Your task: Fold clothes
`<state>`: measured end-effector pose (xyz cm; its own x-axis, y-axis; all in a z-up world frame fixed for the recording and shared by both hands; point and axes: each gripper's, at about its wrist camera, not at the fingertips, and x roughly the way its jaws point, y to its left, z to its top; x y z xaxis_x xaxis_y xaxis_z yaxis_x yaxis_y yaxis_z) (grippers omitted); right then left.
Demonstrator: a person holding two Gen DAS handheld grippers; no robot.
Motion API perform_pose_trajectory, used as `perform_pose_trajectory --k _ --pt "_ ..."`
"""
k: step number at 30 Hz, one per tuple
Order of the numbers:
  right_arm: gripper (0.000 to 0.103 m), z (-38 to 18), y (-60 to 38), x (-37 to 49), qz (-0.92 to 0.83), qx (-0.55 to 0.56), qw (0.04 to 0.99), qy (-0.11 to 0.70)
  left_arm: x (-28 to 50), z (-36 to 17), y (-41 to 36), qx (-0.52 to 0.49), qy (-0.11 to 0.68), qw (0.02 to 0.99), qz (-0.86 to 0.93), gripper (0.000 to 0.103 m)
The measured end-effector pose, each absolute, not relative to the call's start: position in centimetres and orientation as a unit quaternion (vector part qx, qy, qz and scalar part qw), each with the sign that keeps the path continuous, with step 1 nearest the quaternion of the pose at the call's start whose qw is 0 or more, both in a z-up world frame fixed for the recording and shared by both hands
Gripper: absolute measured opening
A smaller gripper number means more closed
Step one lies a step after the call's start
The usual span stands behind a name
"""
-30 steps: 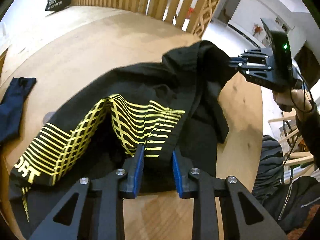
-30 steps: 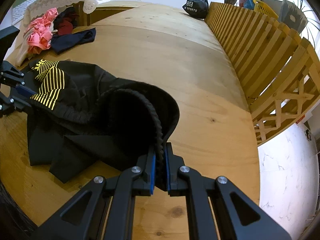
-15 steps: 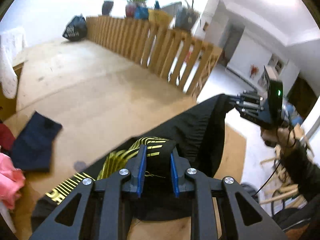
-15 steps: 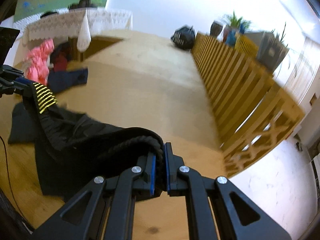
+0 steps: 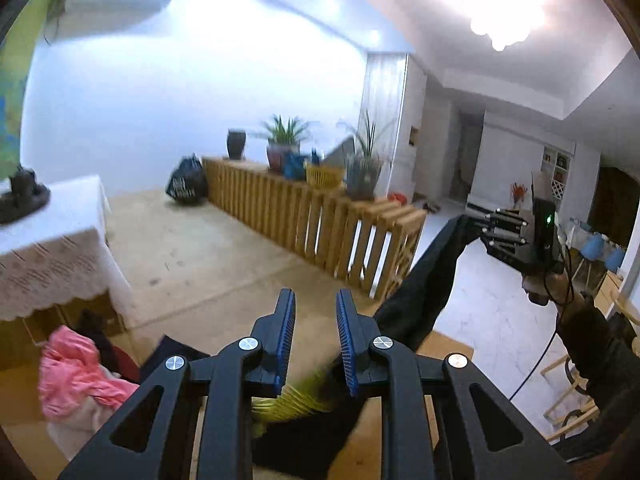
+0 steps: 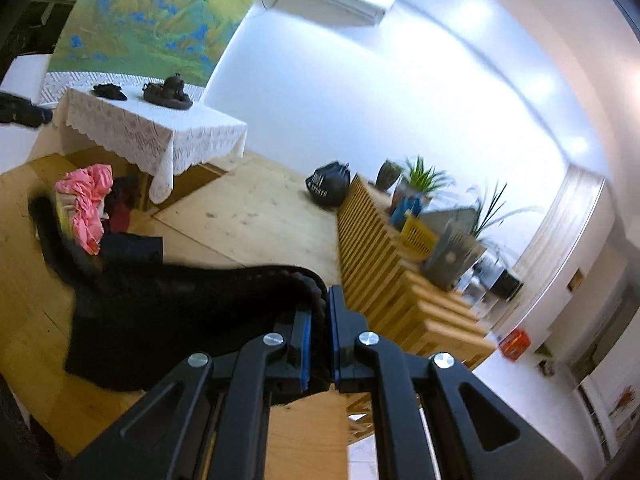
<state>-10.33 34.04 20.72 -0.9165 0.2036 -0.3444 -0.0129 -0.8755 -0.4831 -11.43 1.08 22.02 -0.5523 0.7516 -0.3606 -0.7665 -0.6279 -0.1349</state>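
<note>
Where my cameras now look out level across the room, I see the plywood table [image 5: 192, 248] running back to a white wall, with a lace-draped stand [image 6: 160, 132] on the left, a pink pile [image 5: 76, 380] and a navy cloth [image 6: 132, 246] below it, a black bag [image 6: 330, 184] at the far edge, then a slatted wooden fence [image 5: 320, 216] topped with potted plants [image 5: 286, 140], and a white-floored hallway on the right.

The black garment [image 6: 180, 312] hangs in the air between my two tools, its bulk sagging towards the table. In the left view its yellow-striped part [image 5: 298, 396] sits low between the fingers of my left gripper [image 5: 315, 340]; the blue pads stand a little apart and, blurred as it is, I think they pinch the cloth near their roots. From there the fabric runs up to the right, where my right gripper [image 6: 319, 340] has its pads pressed together on the ribbed black edge [image 6: 304, 280].

A second ago the garment lay crumpled on the table with both tools low over it. Since then both have come up, the cloth has been pulled into a span, and the left jaws have closed in a touch.
</note>
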Motion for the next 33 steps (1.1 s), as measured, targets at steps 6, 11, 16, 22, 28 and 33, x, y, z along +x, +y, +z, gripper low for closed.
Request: perform_pose_trajectory --k 6,11,16,22,28,33 --pt "0.007 19.0 33.3 -9.5 0.937 -0.217 0.07 -0.264 -11.2 18.2 3.9 -0.259 0.063 0.424 0.866 0.02" --pt "0.007 11.0 34.9 -13.0 0.914 -0.304 0.064 -0.26 -13.1 7.8 10.1 -0.356 0.118 0.443 0.814 0.02" --pt "0.007 4.2 38.9 -16.8 0.896 -0.368 0.072 -0.238 -14.0 0.6 17.3 -0.395 0.171 0.482 0.763 0.02" --pt "0.007 -1.9 45.3 -20.7 0.878 -0.419 0.098 -0.211 -16.0 -5.0 25.0 -0.421 0.218 0.512 0.716 0.031" --pt "0.007 -7.2 50.1 -21.8 0.86 -0.465 0.102 -0.186 -17.5 -9.7 32.3 -0.424 0.244 0.541 0.684 0.031" --pt "0.008 -10.1 52.1 -21.6 0.845 -0.493 0.104 -0.18 -18.5 -12.1 35.1 -0.439 0.267 0.544 0.663 0.031"
